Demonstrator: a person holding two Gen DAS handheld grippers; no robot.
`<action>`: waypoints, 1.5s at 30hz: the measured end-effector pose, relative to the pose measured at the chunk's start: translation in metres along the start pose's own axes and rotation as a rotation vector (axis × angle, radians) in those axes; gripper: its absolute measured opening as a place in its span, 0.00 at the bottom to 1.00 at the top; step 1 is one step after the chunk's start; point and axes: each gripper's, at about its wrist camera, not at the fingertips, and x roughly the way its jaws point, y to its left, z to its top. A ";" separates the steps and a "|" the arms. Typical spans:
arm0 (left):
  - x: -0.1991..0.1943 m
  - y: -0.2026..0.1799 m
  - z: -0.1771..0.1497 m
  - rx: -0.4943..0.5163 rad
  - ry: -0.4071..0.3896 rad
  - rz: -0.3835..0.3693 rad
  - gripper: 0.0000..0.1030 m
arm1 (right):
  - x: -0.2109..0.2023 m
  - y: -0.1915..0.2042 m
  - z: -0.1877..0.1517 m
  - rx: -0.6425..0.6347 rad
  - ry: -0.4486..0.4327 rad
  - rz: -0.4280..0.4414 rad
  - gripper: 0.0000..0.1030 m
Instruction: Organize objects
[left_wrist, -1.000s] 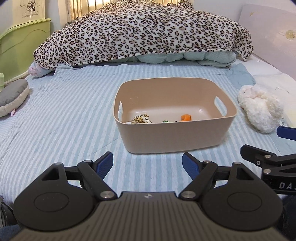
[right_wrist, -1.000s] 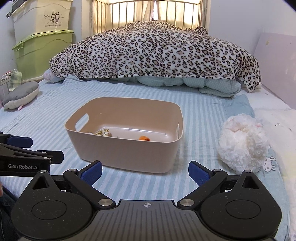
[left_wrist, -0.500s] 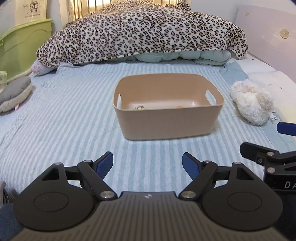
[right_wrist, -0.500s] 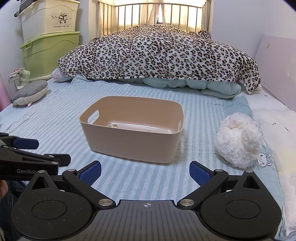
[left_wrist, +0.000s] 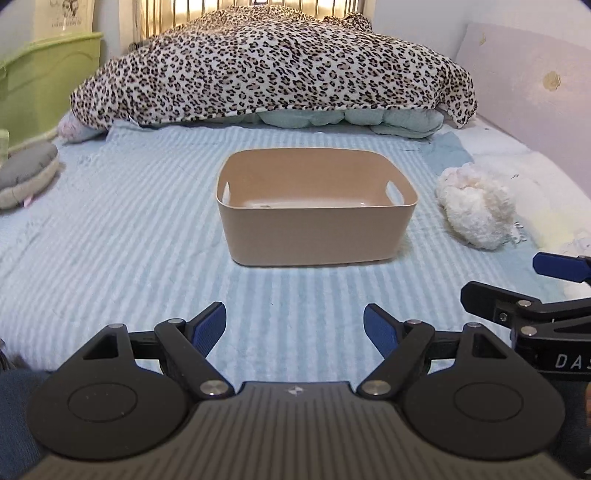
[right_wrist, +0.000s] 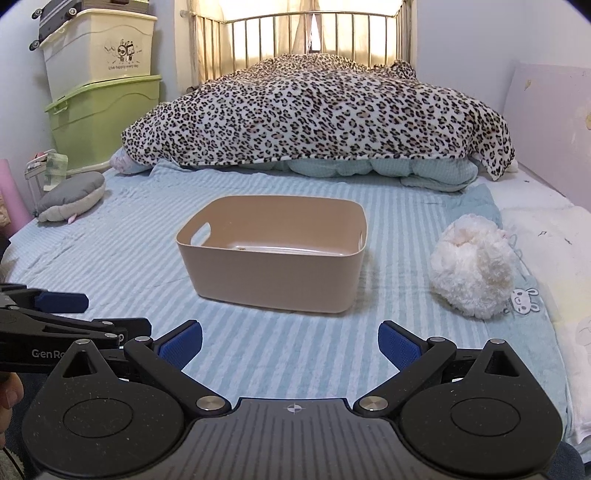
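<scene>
A tan plastic bin (left_wrist: 314, 229) with handle cut-outs stands on the striped blue bed sheet; it also shows in the right wrist view (right_wrist: 273, 273). Its near wall hides what lies inside. A white fluffy plush (left_wrist: 476, 210) lies to the right of the bin, also in the right wrist view (right_wrist: 472, 271). My left gripper (left_wrist: 294, 325) is open and empty, well short of the bin. My right gripper (right_wrist: 290, 341) is open and empty, short of the bin and left of the plush.
A leopard-print blanket (right_wrist: 317, 114) is piled at the far end of the bed. A grey cushion (right_wrist: 72, 195) lies at the left edge. Green and cream storage boxes (right_wrist: 103, 110) stand stacked at the left. A lilac board (left_wrist: 524, 92) lines the right side.
Both grippers have drawn back and lower from the bin, so it looks smaller and its contents have dropped out of sight. Both stay open.
</scene>
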 end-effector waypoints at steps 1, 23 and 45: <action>-0.002 0.000 -0.001 -0.001 0.001 -0.002 0.80 | -0.002 0.000 0.000 0.003 -0.002 0.001 1.00; -0.028 0.000 -0.016 0.017 -0.004 0.018 0.80 | -0.025 -0.006 -0.014 0.017 0.019 -0.013 1.00; -0.028 -0.003 -0.020 0.033 0.010 0.004 0.80 | -0.027 -0.011 -0.019 0.022 0.028 -0.017 1.00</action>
